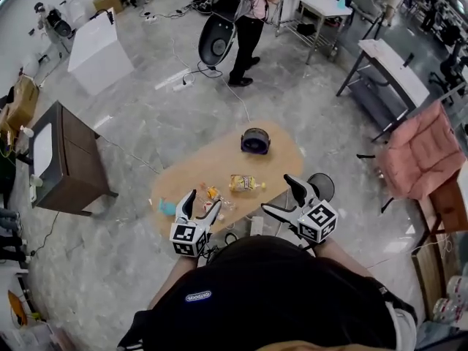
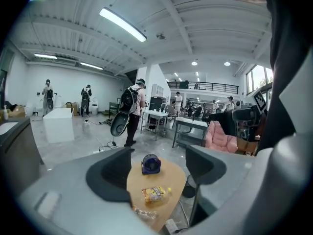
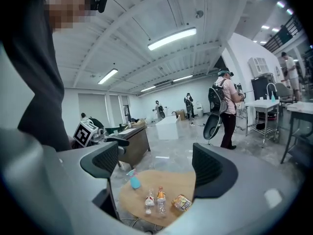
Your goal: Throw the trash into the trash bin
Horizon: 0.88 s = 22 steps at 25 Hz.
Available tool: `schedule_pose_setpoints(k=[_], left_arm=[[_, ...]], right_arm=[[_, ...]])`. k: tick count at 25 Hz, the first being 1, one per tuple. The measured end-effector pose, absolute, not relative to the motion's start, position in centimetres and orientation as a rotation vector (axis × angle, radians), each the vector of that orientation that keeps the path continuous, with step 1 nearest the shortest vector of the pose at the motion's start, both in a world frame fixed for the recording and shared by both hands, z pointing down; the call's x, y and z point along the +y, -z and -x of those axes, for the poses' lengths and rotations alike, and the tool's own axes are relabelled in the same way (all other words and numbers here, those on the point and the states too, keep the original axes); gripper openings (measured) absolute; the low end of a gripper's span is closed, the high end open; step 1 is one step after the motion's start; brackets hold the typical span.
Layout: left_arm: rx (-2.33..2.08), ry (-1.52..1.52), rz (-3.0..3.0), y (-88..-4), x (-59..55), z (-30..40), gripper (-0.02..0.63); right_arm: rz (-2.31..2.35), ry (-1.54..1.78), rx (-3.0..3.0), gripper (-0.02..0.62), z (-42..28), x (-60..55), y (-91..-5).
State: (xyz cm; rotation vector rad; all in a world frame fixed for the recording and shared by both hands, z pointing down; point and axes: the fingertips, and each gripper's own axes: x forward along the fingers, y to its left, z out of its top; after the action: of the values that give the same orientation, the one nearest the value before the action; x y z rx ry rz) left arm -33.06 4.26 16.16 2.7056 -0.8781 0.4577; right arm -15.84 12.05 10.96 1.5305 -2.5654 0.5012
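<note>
Emptily agape: left tongs (image 1: 203,202), right tongs (image 1: 278,194)

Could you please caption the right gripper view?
Open right tool faces a low wooden table with bottles and a snack bag.

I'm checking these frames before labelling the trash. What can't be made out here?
- The bottles: in the head view the left hand-held gripper covers them in part; labels too small in the right gripper view.
- Inside of the purple bin: too small and dark in the head and left gripper views.
- Print on the yellow bag: too small in every view.
</note>
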Motion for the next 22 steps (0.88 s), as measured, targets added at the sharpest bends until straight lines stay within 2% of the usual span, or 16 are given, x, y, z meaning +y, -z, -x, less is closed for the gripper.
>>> schedule_pose_setpoints(k=[10, 22], left_arm=[[-0.779, -0.418, -2.793, -16.4, 0.5, 34.4, 0.357], [-0.781, -0.287, -2.883, -14.5, -0.9, 34.3, 0.353]], right_arm=[[-1.576, -0.461, -2.487, 0.488, 20.0, 8.2, -11.4], [-1.617, -0.37, -2.45, 0.471, 21.6, 6.4, -10.6]])
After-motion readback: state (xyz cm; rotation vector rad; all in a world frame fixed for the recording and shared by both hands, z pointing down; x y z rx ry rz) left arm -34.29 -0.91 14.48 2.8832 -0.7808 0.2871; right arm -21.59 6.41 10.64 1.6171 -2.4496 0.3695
